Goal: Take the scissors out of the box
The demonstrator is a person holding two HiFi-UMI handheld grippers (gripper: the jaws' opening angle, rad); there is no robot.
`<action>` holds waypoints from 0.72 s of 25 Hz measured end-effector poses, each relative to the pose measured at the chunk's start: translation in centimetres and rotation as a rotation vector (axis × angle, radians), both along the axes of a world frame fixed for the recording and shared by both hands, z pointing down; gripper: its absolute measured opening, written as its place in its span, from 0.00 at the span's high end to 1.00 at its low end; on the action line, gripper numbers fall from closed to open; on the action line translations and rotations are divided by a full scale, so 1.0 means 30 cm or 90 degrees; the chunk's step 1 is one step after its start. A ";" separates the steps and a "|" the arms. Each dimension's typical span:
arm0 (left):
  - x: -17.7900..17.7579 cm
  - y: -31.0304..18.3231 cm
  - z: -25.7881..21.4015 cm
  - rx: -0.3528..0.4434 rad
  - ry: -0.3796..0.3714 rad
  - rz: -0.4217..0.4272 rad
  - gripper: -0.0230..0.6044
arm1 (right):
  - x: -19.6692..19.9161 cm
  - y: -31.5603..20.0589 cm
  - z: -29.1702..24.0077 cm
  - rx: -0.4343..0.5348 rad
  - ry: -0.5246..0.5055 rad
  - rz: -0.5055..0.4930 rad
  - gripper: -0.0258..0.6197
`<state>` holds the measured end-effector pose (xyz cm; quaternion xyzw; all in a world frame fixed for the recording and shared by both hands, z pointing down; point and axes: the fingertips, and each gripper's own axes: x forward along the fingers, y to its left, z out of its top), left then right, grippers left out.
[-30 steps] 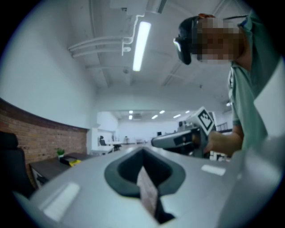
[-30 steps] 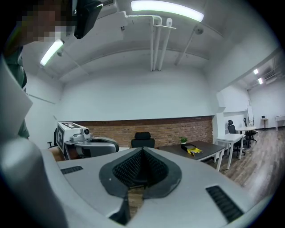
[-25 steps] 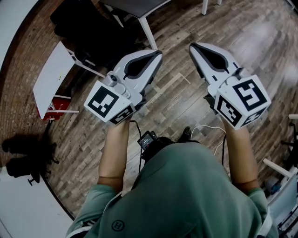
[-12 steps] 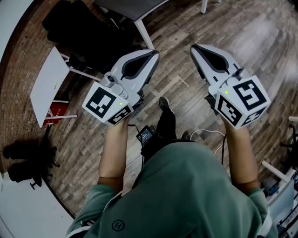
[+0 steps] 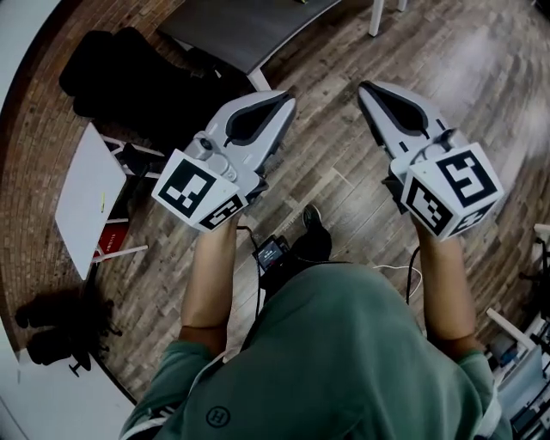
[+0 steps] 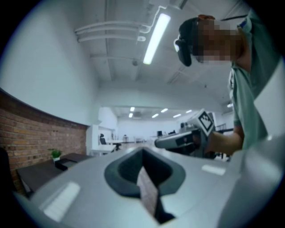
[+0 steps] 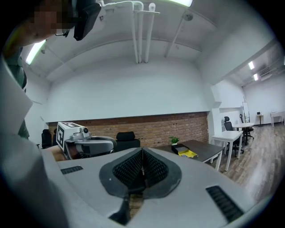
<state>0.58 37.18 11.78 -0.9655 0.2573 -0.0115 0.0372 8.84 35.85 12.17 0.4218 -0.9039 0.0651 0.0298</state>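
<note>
The dark table (image 5: 249, 26) ahead of the claws is brought further into view than a second ago. Below them only wooden floor (image 5: 335, 163) is seen. The left gripper (image 5: 286, 101) and right gripper (image 5: 368, 88) are held side by side, jaws pressed together on nothing. Neither box nor scissors is shown, so the task is judged not yet begun.

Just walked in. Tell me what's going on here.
A person in a green shirt stands on a wood floor, holding the left tongs and the right tongs out in front, off the ground. Both are shut with nothing between them. No scissors and no box show in any view, so the task has not begun. A dark table lies just ahead.
</note>
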 end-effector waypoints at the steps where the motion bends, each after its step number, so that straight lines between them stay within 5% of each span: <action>1: -0.020 -0.056 -0.006 0.000 0.001 0.002 0.99 | -0.024 -0.058 0.000 -0.001 0.000 0.001 0.95; 9: -0.163 -0.419 -0.031 -0.002 0.024 0.017 0.99 | -0.181 -0.402 -0.032 -0.001 0.021 0.010 0.95; 18: -0.162 -0.650 -0.033 0.000 0.012 0.005 0.99 | -0.173 -0.650 -0.025 0.001 0.015 -0.003 0.95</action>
